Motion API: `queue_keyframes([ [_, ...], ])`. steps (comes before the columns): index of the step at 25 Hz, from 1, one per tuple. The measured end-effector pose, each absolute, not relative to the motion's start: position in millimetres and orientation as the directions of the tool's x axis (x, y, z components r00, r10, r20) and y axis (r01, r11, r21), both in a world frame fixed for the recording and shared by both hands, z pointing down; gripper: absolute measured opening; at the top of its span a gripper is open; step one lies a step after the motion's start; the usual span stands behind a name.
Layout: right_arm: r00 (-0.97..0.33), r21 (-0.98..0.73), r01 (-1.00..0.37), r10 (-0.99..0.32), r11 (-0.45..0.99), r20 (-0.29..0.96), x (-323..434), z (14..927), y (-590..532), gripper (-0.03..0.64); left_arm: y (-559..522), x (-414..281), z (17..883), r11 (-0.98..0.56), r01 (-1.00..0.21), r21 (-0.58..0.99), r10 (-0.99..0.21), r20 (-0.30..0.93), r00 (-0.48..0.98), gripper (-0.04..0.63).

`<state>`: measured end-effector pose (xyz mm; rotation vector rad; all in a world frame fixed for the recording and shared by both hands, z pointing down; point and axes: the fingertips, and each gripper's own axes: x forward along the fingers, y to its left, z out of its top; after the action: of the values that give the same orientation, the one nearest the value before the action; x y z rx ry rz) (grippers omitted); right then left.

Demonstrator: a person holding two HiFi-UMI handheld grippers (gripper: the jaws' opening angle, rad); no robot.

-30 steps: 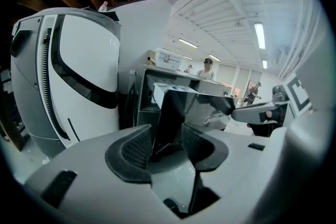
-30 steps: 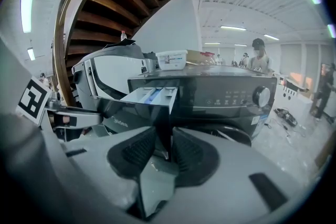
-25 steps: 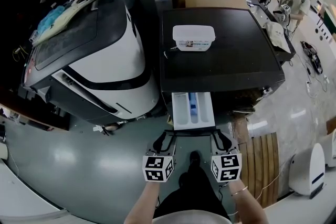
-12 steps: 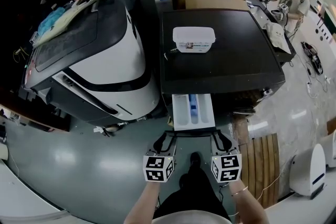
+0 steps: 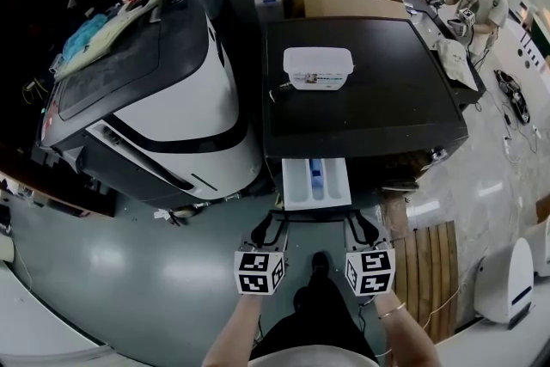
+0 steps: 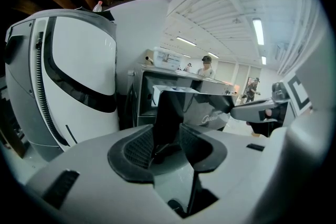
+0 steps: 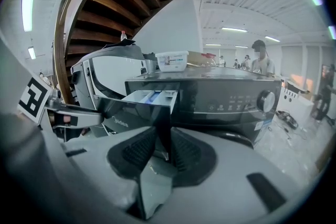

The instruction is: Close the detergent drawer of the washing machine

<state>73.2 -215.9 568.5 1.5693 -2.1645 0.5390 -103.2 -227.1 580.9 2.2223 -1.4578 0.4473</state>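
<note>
a grey-green floor [image 5: 129, 271] runs under two machines side by side: a white appliance [image 5: 172, 90] on the left and the dark washing machine [image 5: 361, 99] on the right, with a white tub [image 5: 318, 66] on its top. the detergent drawer [image 5: 316, 183] sticks well out of the machine's near face, towards its left end, with its compartments open to view. the left gripper [image 5: 270, 224] and right gripper [image 5: 362, 223] sit at the two ends of the drawer's dark front panel. in the left gripper view the jaws stand fairly wide with the panel's left end between the pads, apparently pressed on it. in the right gripper view the jaws are narrower and pinch the panel's right edge.

the main risk, as i judge it, is an uneven push. if one hand leads, the long drawer could skew in its slot and bind before it seats. jaws clamped round the panel ends may also strike the machine's face as the panel comes flush, stopping the drawer short, so the hold probably has to loosen near the end. a hard shove might bounce the drawer back out. the control knob [image 7: 266, 100] lies right of the drawer, so a slip of the right gripper could nudge it.
</note>
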Motion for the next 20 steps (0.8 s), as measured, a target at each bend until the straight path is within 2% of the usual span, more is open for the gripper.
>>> queue_keyframes([
  [20,-0.288,-0.075,-0.953,-0.8,0.293,0.526,74.0,567.8,-245.3,0.089,-256.2,-102.6,580.2,-0.321,-0.929,0.183,-0.793,0.484,0.37,0.144],
])
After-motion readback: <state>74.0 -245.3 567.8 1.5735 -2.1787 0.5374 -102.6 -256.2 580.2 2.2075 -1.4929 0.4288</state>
